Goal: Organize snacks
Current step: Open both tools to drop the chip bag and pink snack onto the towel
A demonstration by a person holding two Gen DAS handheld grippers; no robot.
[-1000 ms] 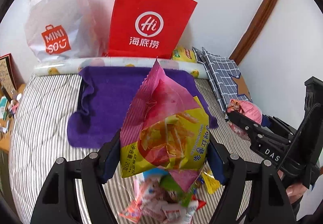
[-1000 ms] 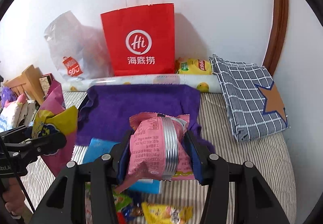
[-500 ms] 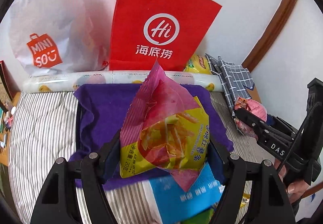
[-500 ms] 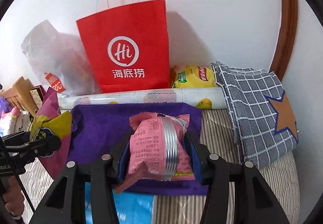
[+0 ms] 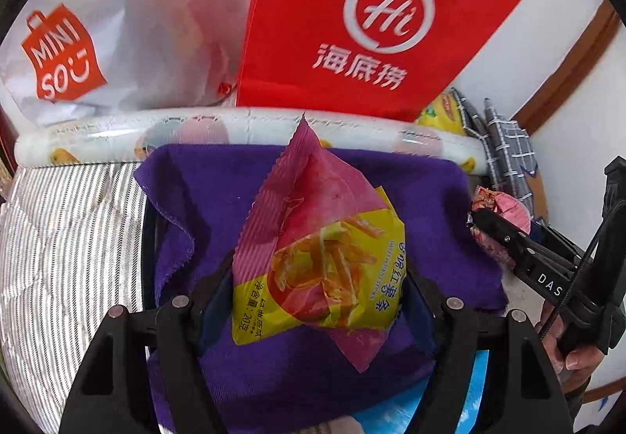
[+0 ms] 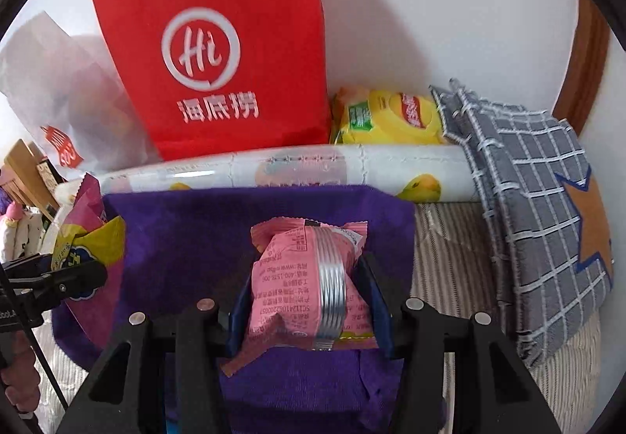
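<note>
Both grippers are in the carrying step: the left gripper (image 5: pixel 317 285) grasps a pink-yellow chip bag (image 5: pixel 319 262) between its fingers, and the right gripper (image 6: pixel 309 293) clenches a pink snack packet (image 6: pixel 309 285). Just ahead of and below the fingers lies the purple cloth (image 6: pixel 187 238). The next move probably calls for lowering both snacks onto it and releasing them there.

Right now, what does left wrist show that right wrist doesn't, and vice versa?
Left wrist only: the front of the yellow-and-magenta sweet potato stick packet clamped in the left gripper, and a blue packet at the bottom edge.

Right wrist only: the back seam of the pink snack packet clamped in the right gripper, and wooden furniture at far left.

Both: purple cloth, red Haidilao bag, Miniso bag, fruit-print roll, yellow chips bag, checked fabric, and each other's gripper.
</note>
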